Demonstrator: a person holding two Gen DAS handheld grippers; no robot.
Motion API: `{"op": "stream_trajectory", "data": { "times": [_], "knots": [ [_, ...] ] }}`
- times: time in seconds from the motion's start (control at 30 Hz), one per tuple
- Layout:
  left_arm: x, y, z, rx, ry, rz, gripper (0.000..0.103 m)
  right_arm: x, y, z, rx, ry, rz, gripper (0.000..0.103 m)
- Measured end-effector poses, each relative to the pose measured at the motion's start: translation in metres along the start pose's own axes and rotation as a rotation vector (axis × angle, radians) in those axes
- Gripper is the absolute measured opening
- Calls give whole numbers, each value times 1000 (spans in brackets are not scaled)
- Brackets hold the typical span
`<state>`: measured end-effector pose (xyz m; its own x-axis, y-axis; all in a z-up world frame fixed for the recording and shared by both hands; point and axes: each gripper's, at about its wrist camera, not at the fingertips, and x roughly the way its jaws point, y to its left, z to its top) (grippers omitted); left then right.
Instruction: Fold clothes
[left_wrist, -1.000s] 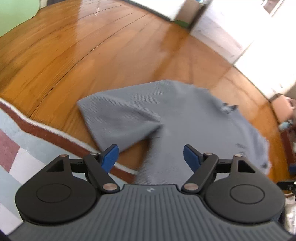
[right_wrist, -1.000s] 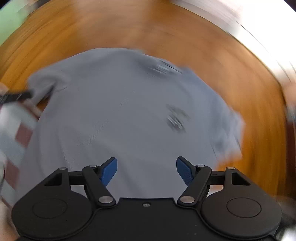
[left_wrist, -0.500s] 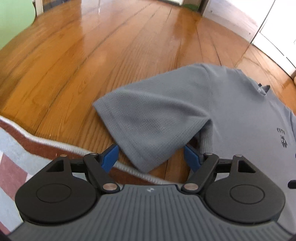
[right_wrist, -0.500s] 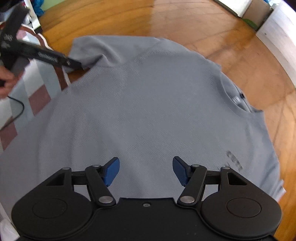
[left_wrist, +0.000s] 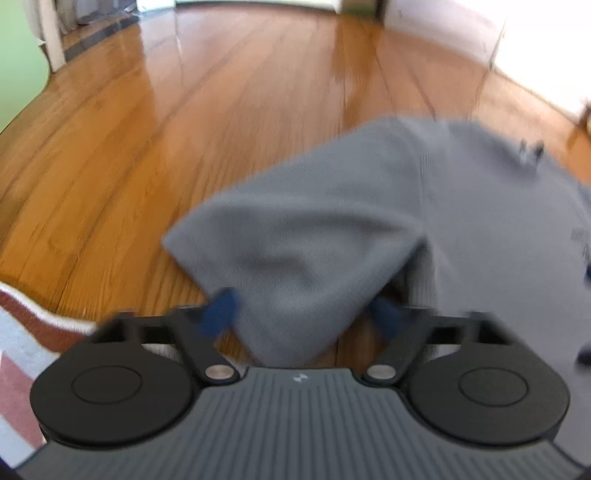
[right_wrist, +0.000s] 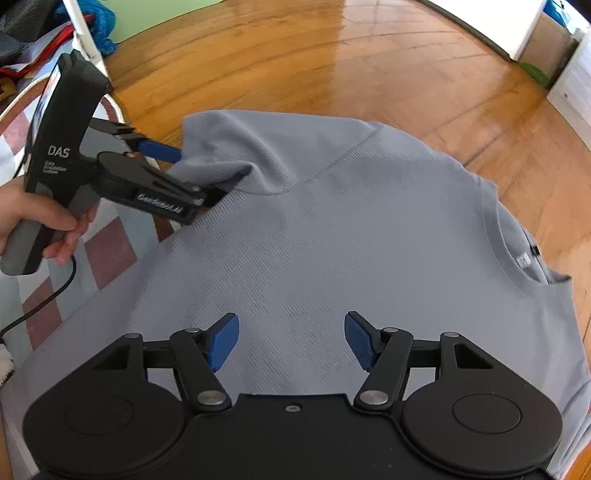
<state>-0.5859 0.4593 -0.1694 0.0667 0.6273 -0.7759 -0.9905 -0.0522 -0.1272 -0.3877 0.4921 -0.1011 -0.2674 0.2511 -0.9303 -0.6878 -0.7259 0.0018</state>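
Over on the left there's a checkered rug (right_wrist: 107, 251) in red-brown, white and pale blue, and a hand (right_wrist: 22, 218) holding the left tongs (right_wrist: 199, 177) by their black handle. Those tongs are closing, with the grey t-shirt's (right_wrist: 351, 240) sleeve (right_wrist: 221, 147) between the blue pads (right_wrist: 159, 150); in their own blurry view the pads still stand apart on either side of the sleeve (left_wrist: 306, 258), so not clamped yet as far as I can see. The shirt lies spread on the wooden floor (right_wrist: 332, 62), its near left part over the rug and its collar (right_wrist: 524, 254) off to the right. The right tongs (right_wrist: 290, 341) hover over the shirt's near-middle, jaws fairly wide, nothing between them.
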Motion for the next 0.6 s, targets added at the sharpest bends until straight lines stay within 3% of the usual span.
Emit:
{"op": "stream_trajectory", "data": {
  "times": [0.13, 0.27, 0.37, 0.43, 0.47, 0.53, 0.6],
  "knots": [
    [-36, -13, 12, 64, -191, -84, 5, -3, -3, -5, 22, -19, -10, 67],
    [-54, -33, 7, 104, -296, -173, 5, -6, -11, -12, 15, -24, -56, 67],
    [-62, -71, -3, 226, -354, -241, 5, -10, -25, -14, 31, -38, -78, 67],
    [-63, -103, -17, 326, -298, -335, 5, -15, -43, -23, 102, -48, -97, 67],
    [-59, -119, -26, 371, -232, -399, 8, -17, -53, -28, 143, -53, -107, 68],
    [-37, -150, -48, 423, -2, -489, 8, -16, -73, -44, 266, -38, -107, 68],
    [-20, -162, -62, 422, 152, -538, 8, -13, -94, -61, 395, -20, -105, 67]
  ]
}}
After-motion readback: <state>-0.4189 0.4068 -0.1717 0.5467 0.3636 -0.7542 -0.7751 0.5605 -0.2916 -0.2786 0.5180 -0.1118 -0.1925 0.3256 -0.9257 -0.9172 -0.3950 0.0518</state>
